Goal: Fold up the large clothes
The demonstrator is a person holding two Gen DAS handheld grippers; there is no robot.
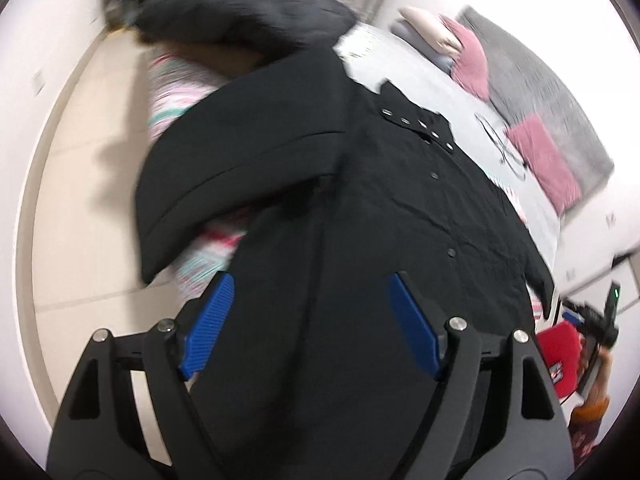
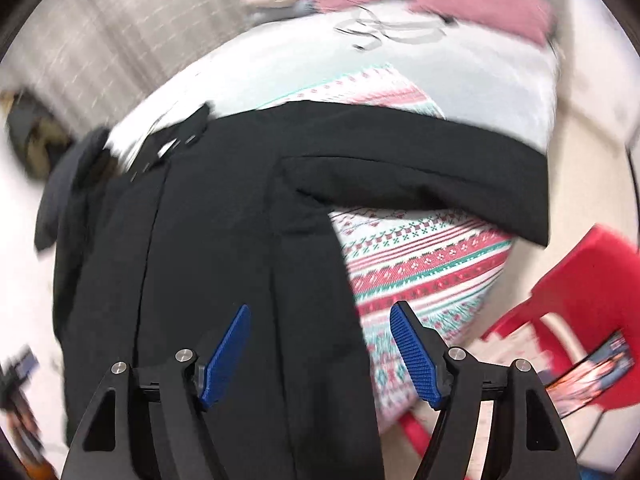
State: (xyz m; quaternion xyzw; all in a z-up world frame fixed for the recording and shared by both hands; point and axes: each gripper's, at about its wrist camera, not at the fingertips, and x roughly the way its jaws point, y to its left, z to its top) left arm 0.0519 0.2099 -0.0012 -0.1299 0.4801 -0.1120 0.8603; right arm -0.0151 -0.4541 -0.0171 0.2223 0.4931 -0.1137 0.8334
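A large black coat (image 1: pixel 360 208) lies spread on the bed, with metal snaps along its front (image 1: pixel 416 124). One sleeve (image 1: pixel 240 168) sticks out over the bed's side. My left gripper (image 1: pixel 310 284) is open, above the coat's lower part, holding nothing. In the right wrist view the coat (image 2: pixel 224 232) fills the middle, with its other sleeve (image 2: pixel 420 176) stretched out to the right. My right gripper (image 2: pixel 320 312) is open above the coat's hem edge, holding nothing. Both views are motion-blurred.
A patterned red, green and white blanket (image 2: pixel 424 264) lies under the coat on the grey bed sheet (image 2: pixel 460 68). Pink pillows (image 2: pixel 480 4) sit at the head. A red plastic chair (image 2: pixel 580 280) stands beside the bed. Beige floor (image 1: pixel 88 200) lies to the left.
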